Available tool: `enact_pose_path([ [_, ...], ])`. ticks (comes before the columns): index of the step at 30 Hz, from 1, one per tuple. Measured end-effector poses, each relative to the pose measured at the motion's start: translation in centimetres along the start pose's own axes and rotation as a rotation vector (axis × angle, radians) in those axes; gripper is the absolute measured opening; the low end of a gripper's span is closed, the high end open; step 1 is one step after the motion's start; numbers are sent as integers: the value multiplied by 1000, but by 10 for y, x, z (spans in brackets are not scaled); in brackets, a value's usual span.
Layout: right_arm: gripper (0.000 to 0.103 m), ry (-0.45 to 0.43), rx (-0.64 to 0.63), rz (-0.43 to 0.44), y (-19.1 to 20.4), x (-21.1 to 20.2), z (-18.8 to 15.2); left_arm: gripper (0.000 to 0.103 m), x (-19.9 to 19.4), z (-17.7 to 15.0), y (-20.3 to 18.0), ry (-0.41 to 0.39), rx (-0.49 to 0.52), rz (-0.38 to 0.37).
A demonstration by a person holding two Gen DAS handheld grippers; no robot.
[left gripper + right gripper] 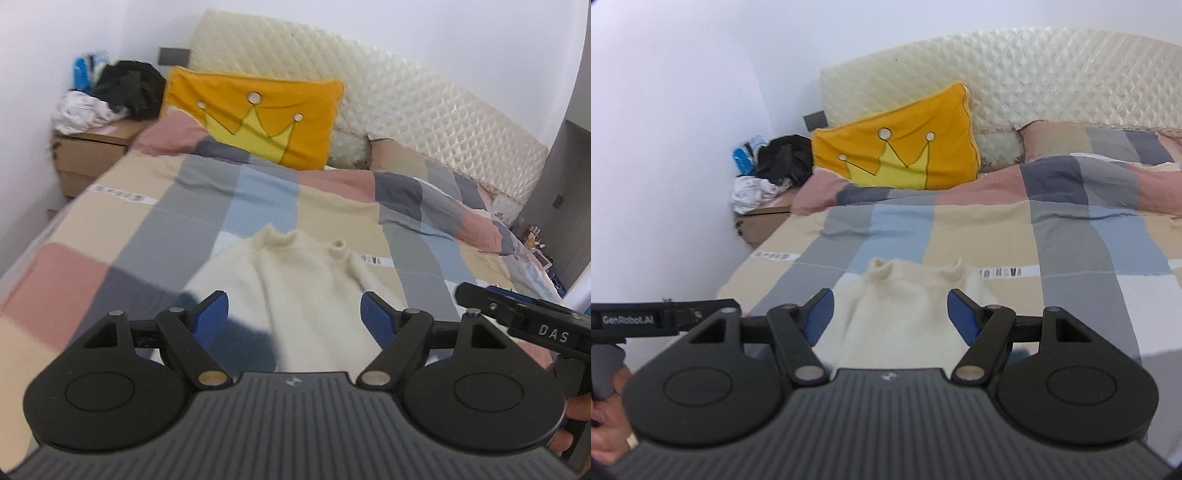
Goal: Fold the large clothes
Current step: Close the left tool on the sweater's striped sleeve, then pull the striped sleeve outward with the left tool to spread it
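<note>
A cream knitted sweater lies folded on the checked bed cover, its two cuffs pointing toward the headboard; it shows as well in the right wrist view, sweater. My left gripper hovers above its near part, blue pads wide apart and nothing between them. My right gripper also stands open and empty over the sweater. The right gripper's black body reaches in from the right of the left wrist view. The left gripper's body enters the right wrist view from the left, with a hand under it.
The checked duvet covers the bed. An orange crown pillow leans on the quilted cream headboard. A cardboard box with piled black and white clothes stands at the far left corner by the wall. Small items sit at the bed's right side.
</note>
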State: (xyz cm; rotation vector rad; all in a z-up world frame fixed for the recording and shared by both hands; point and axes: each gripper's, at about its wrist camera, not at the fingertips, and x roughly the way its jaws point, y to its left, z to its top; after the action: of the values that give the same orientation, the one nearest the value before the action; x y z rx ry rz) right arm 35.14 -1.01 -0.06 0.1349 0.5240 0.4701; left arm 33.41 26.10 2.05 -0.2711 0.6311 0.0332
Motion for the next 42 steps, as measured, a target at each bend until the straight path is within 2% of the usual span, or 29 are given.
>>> enact_pose_path([
  [7, 70, -28, -24, 26, 17, -72, -31, 82, -108, -53, 3, -39, -32, 15],
  [13, 70, -10, -43, 50, 26, -100, -59, 82, -144, -96, 31, -2, -83, 60],
  [19, 70, 52, -4, 69, 19, -87, -103, 81, -129, -148, 78, 151, -143, 167],
  [22, 70, 108, 3, 65, 12, -68, -125, 75, -118, -163, 92, 192, -144, 206],
  [26, 70, 171, 14, 46, 0, -50, -150, 69, -99, -172, 95, 231, -123, 211],
  [31, 70, 188, 7, 49, -5, -42, -156, 41, -62, -179, 93, 292, -131, 228],
  [35, 70, 188, -13, 44, -9, -37, -158, 31, -38, -182, 98, 286, -148, 282],
  [37, 70, 198, -18, 25, -13, -29, -161, 11, -31, -183, 104, 280, -169, 304],
  [40, 70, 219, -22, 5, -16, -21, -164, 8, -28, -177, 124, 263, -256, 325],
  [42, 70, 231, -9, 15, -20, -19, -164, 7, -38, -166, 138, 212, -321, 346],
])
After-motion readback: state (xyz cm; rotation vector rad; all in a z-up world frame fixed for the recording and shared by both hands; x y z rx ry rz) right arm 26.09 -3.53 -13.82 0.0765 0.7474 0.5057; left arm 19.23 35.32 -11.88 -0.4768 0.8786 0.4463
